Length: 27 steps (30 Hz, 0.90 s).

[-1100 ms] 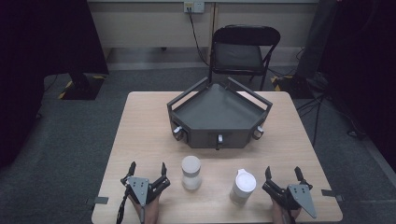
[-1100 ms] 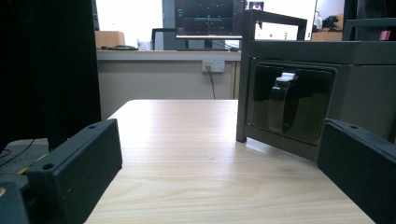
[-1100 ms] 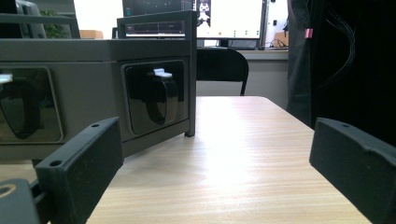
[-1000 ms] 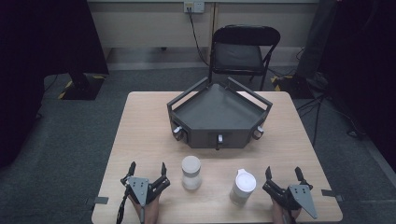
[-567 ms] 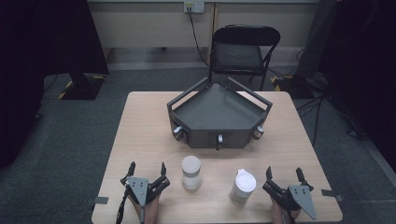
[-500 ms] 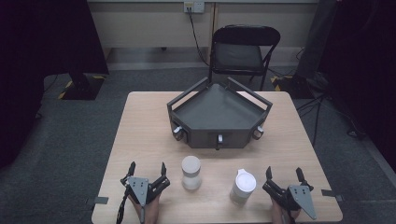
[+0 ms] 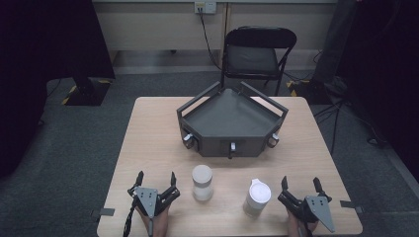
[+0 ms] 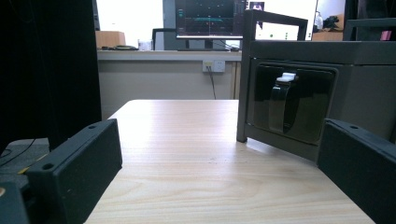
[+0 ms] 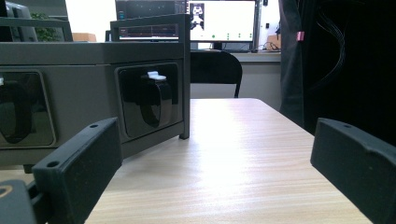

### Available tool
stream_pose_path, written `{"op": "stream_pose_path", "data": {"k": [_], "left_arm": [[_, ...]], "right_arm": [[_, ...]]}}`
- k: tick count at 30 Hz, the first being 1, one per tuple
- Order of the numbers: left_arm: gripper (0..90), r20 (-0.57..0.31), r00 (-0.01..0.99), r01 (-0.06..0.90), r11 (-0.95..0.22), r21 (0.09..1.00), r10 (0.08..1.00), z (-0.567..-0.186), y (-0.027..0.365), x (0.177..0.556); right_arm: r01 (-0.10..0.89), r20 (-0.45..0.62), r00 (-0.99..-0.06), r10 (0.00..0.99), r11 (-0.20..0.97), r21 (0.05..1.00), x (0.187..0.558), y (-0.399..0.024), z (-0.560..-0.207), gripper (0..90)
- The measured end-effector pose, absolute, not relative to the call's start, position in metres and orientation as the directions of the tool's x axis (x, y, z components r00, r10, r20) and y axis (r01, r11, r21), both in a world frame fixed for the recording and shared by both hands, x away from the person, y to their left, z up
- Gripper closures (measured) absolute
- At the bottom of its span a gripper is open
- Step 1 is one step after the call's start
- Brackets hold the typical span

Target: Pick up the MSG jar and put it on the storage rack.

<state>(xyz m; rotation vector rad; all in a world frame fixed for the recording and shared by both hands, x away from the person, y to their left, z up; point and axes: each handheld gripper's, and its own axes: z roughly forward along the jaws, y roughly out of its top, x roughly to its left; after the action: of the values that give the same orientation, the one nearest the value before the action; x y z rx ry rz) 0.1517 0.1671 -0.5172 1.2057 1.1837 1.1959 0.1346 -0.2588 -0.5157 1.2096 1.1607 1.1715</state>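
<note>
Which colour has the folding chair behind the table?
Black: the folding chair has a black seat, back and frame, best seen in the high view.

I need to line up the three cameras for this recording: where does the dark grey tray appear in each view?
High view: the dark grey tray sits at the table's middle, beyond both white containers.
Left gripper view: its front wall fills the right half, past the right jaw.
Right gripper view: its wall fills the left half, past the left jaw.
Shared landmark: the wooden table, also and.
</note>
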Motion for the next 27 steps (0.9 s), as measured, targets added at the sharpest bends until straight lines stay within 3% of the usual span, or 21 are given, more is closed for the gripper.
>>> {"op": "stream_pose_path", "data": {"k": [27], "left_arm": [[0.0,-0.005,0.065,-0.001,0.005,1.0,0.998,-0.506,0.169,0.15]], "right_arm": [[-0.02,-0.011,0.059,0.998,0.012,1.0,0.135,-0.258,-0.516,0.9]]}}
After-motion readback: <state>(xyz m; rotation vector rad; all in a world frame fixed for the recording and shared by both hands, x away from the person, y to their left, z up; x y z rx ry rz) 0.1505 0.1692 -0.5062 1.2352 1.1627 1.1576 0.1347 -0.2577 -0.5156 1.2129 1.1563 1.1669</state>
